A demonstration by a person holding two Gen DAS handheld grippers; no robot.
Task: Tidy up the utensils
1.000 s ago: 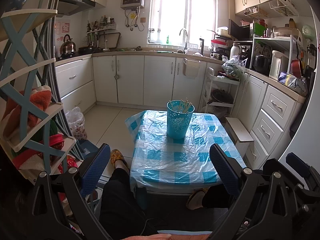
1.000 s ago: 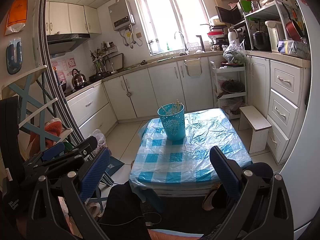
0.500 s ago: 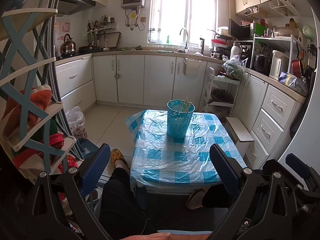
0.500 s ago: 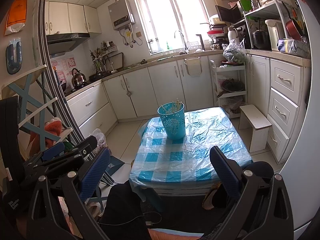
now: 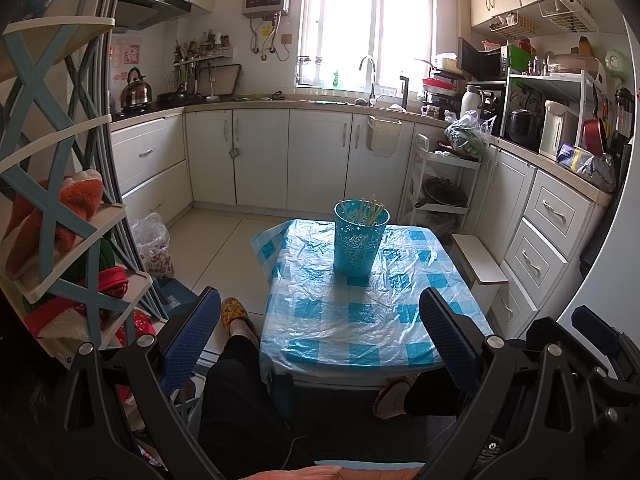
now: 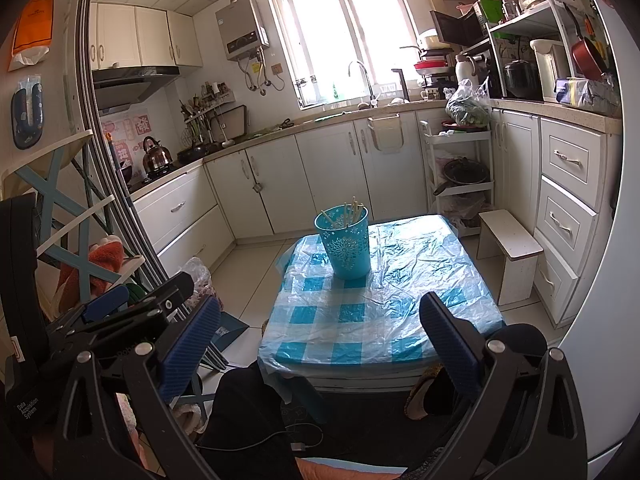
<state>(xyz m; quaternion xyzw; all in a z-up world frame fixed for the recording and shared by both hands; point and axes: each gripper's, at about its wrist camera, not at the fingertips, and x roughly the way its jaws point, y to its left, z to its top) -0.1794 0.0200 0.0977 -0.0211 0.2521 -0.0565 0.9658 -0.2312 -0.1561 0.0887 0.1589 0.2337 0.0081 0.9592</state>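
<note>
We face a low table point(image 5: 372, 332) under a blue-checked plastic cloth in a white-cabinet kitchen, a white stool point(image 6: 510, 246) beside it. The teal cup point(image 5: 361, 238) holding chopsticks point(image 5: 370, 210) stands toward its far edge, well beyond our left gripper point(image 5: 320, 330) and right gripper point(image 6: 320, 332), both spread wide and empty. Our left gripper's body reads "Data Acquisition System" in the right wrist view.

White cabinets point(image 5: 260, 156) line the tiled kitchen; a bright window point(image 5: 370, 20), probably daylit, faces the table point(image 5: 360, 320).
</note>
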